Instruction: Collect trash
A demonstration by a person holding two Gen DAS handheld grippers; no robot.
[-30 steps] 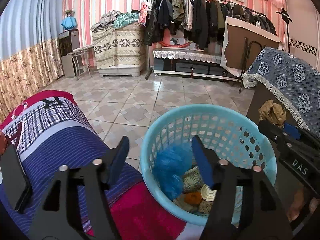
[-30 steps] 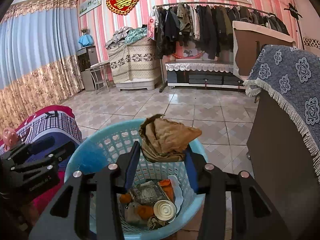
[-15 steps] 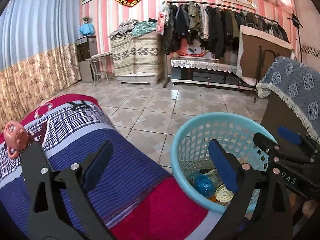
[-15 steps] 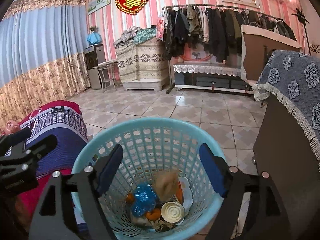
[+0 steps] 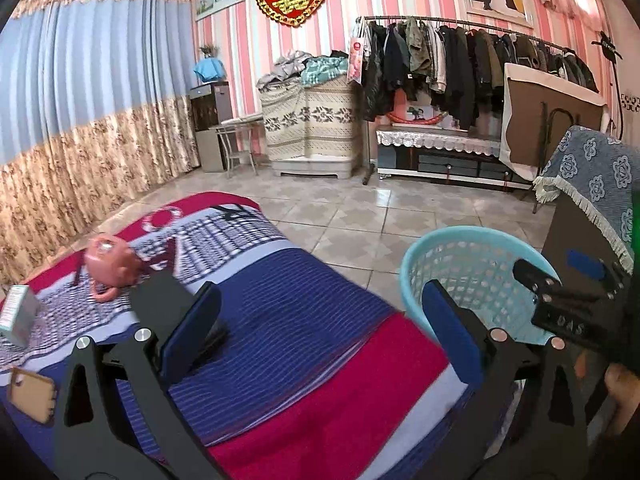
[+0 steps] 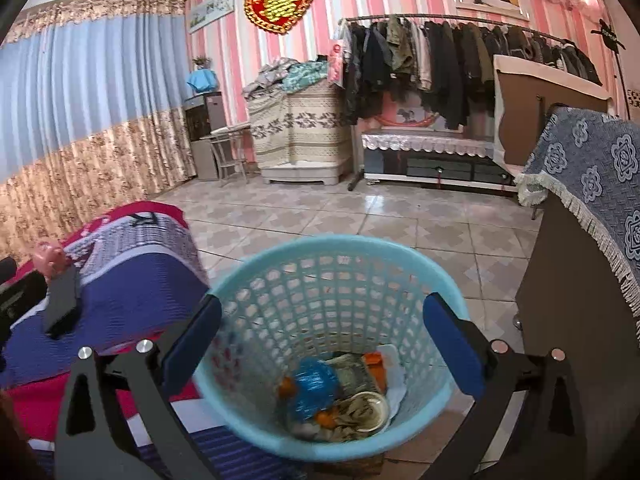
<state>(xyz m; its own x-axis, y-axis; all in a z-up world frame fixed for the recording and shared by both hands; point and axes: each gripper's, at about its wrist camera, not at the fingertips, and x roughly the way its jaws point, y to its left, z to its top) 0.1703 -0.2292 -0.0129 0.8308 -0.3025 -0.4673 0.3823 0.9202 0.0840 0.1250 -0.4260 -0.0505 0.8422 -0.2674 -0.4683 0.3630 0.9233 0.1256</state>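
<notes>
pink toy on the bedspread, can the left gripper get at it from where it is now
Probably yes. The left gripper is open and empty, and the pink toy lies in plain sight on the bedspread, ahead and to the left. Only a flat black object lies near it, beside the left finger.

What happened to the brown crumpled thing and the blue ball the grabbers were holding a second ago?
Both were let go into the light blue basket. The blue ball now lies among the trash at the bottom. The right gripper and left gripper have just been opening and are empty. The left one swung over the striped blanket. The basket stayed put.
</notes>
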